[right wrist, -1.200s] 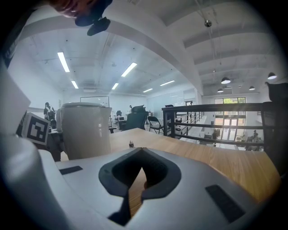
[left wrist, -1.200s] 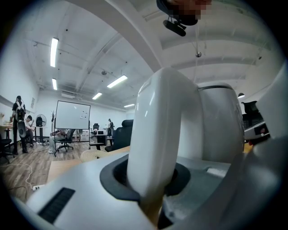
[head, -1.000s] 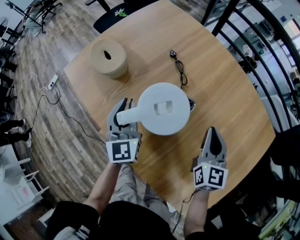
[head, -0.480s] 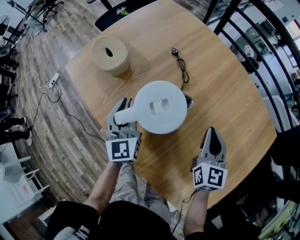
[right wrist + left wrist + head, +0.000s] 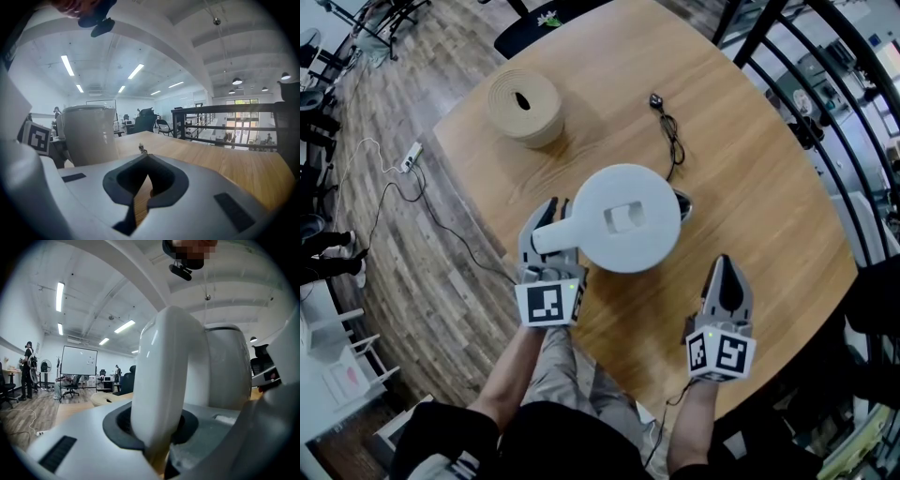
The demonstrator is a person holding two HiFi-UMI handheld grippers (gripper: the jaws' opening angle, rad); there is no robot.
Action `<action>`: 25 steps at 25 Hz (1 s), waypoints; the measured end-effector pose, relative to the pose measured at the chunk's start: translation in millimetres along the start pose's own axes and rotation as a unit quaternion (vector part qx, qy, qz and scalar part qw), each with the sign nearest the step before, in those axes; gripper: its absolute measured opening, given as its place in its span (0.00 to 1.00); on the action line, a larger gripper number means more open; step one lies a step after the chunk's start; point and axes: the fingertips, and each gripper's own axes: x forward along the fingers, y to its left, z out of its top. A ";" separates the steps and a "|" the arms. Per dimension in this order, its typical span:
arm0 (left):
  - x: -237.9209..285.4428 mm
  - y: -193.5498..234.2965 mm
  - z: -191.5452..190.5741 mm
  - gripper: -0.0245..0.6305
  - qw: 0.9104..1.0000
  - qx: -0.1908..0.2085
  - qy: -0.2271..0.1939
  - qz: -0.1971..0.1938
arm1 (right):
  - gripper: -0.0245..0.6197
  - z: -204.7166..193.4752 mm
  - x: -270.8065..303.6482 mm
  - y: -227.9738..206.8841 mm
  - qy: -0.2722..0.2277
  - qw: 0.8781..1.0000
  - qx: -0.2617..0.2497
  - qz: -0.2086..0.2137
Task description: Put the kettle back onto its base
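Between the jaws of your left gripper stands the handle of the white kettle, clamped from both sides, with the kettle's body just beyond the jaw tips near the middle of the wooden counter. At the kettle's far right edge a dark sliver of its base peeks out; you cannot tell whether the kettle is seated on it. Your right gripper, jaws together on nothing, is apart at the kettle's near right.

kettle: white, upright | position: over base, mostly hiding it
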 end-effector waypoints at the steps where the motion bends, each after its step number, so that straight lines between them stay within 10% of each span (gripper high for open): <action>1: -0.3 -0.3 -0.6 0.12 1.000 -0.001 0.000 -0.004 | 0.04 -0.5 0.0 1.1 0.001 1.000 0.000 0.000; 12: -15.1 2.2 -20.3 0.32 0.999 -0.013 0.026 -0.022 | 0.04 -4.7 -3.9 8.5 0.000 1.000 -0.003 0.007; 25: -40.8 -6.9 -17.4 0.33 0.996 0.015 0.061 -0.062 | 0.04 3.6 -9.6 25.6 -0.003 1.000 -0.003 0.013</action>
